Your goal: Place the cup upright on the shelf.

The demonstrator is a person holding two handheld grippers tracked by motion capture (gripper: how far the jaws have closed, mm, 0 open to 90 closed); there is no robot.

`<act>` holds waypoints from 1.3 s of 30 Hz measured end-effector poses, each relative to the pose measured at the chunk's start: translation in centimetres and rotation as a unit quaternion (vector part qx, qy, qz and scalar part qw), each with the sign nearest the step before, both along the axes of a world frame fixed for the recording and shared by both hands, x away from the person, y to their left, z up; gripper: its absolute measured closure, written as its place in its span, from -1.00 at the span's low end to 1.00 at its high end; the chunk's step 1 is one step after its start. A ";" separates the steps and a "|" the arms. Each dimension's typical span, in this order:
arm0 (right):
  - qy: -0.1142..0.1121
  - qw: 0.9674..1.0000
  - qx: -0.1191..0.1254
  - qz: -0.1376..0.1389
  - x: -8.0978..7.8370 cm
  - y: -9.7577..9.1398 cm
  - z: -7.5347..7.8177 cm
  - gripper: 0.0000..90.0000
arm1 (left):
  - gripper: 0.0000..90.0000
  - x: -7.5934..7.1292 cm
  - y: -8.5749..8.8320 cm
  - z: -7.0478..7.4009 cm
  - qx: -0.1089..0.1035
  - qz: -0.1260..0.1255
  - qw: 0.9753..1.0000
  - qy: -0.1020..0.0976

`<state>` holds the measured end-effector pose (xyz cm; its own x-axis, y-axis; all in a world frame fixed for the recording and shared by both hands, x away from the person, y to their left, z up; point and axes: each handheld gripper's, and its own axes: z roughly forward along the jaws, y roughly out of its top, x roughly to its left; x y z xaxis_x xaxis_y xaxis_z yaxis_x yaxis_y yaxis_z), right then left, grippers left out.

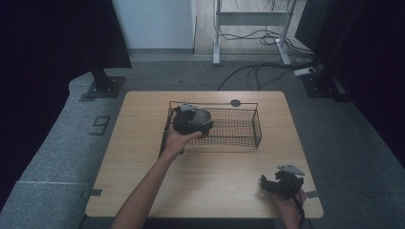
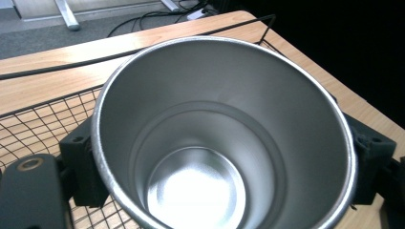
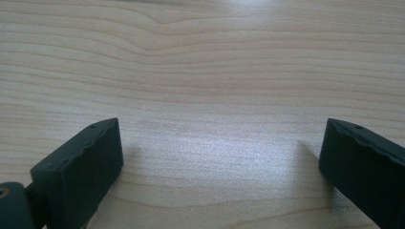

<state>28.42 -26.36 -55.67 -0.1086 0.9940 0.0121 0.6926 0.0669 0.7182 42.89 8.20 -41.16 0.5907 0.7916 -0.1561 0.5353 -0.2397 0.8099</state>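
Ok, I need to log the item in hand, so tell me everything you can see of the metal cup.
The metal cup is a round, brushed, silvery steel-looking tumbler with a thin bright rim and walls that step in towards a flat, shiny bottom. It looks empty. The left gripper holds it, one black jaw pressed on each side just below the rim, mouth towards that gripper's camera. It is at the left end of the black wire basket on the wooden table; whether it touches the mesh is unclear.

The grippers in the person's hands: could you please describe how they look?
Both are black and chunky. The right gripper carries a grey three-cornered plate and a black cable along the wrist; its blocky jaws have ridged pads. The left gripper has a grey top plate too. Both forearms are bare, without sleeves.
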 end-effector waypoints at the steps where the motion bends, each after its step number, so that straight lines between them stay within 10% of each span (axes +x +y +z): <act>1: 0.000 1.000 0.000 0.000 0.0 0.0 0.0 -0.98 | -0.70 0.1 0.0 0.0 0.002 0.001 1.000 0.000; 39: -0.001 1.000 0.000 0.000 0.0 -0.1 0.0 -0.97 | -0.70 5.2 -0.5 -4.1 0.024 0.030 0.998 0.040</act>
<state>28.43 -26.42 -55.67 -0.1082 0.9941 0.0111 0.6914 0.0672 0.7193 48.08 7.66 -45.31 0.5289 0.8333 -0.1611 0.6119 -0.2428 0.7527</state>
